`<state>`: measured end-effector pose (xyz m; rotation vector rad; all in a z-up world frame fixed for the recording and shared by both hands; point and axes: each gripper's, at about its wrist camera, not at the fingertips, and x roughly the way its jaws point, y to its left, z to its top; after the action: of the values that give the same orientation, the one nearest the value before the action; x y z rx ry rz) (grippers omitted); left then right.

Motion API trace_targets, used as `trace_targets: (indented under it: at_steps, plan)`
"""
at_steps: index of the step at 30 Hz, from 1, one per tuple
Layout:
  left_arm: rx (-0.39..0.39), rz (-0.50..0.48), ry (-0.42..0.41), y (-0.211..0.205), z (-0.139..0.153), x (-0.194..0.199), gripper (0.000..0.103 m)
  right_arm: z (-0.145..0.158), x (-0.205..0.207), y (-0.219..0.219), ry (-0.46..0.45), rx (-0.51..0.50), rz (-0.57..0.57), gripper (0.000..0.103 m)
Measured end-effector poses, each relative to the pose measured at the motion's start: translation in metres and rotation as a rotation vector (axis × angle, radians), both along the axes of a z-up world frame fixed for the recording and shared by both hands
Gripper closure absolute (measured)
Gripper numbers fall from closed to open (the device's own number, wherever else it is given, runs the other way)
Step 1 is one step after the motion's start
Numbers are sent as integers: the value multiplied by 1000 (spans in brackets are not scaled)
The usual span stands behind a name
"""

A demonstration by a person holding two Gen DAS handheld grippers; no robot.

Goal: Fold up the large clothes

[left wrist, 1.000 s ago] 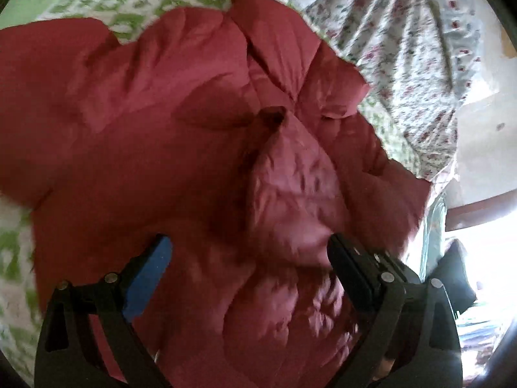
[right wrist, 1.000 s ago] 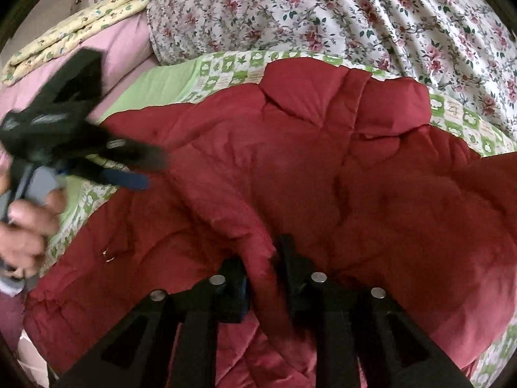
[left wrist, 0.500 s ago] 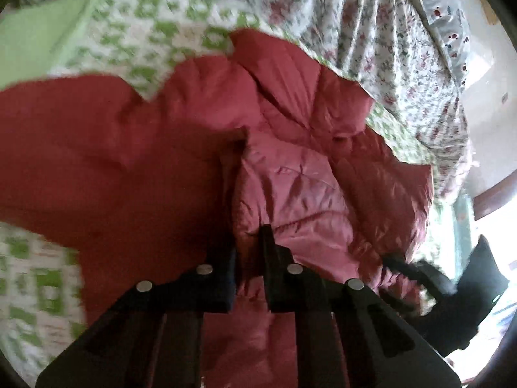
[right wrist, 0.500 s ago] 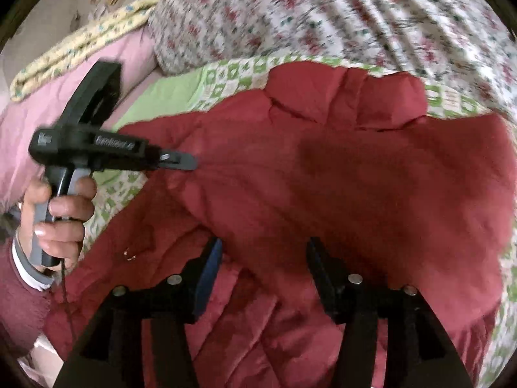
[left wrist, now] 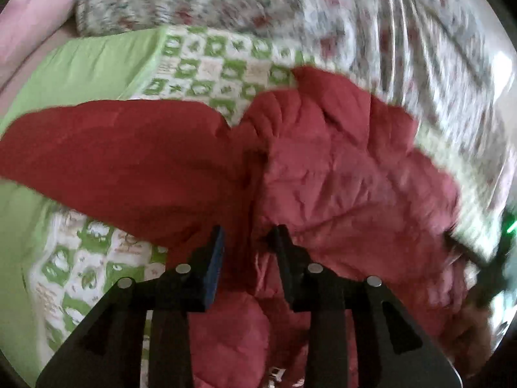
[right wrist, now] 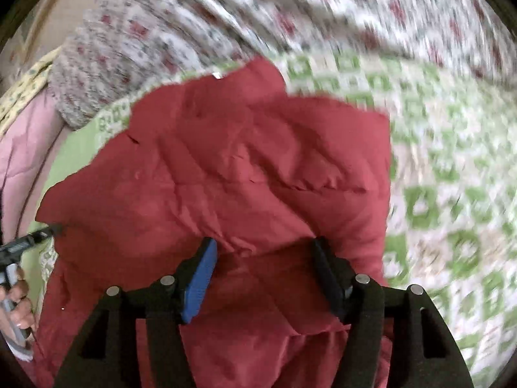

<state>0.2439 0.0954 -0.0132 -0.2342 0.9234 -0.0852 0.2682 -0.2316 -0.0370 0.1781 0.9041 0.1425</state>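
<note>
On the bed point(left wrist: 80, 68), whose cover is plain light green in part and printed with green and white squares elsewhere, a floral quilt point(right wrist: 290, 9) is heaped along the far side, blurred in both views. A pink blanket point(right wrist: 22, 148) shows at the left edge of the right wrist view. In front of the quilt lies the red quilted jacket point(left wrist: 323, 174), spread over the checked cover and taking up the middle of both views. One broad part of it reaches toward the left in the left wrist view, and a rumpled fold runs down its middle toward the camera.

The left tool point(left wrist: 248, 245) sits low over that fold, its two fingers a small way apart with a ridge of red fabric between them; whether they press on it I cannot tell. The right tool point(right wrist: 263, 258) hangs just over the jacket with its fingers spread wide, gripping nothing. At the left edge of the right wrist view a hand point(right wrist: 16, 300) grips the handle of the other tool.
</note>
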Motion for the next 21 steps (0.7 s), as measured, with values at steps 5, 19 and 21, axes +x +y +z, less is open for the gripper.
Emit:
trace_targets:
  at_steps: [5,19,21]
  plan:
    - [-61,-107,-57,-16,11,-5,73,0,-3,8,-17,-36,-5,37]
    - [70,-133,-12,-44,-57,20,73,-9,4,7,-30,-53,-1,33]
    - [61,-131,-22,-42,-59,19,73,-9,3,7,-33,-53,-1,33]
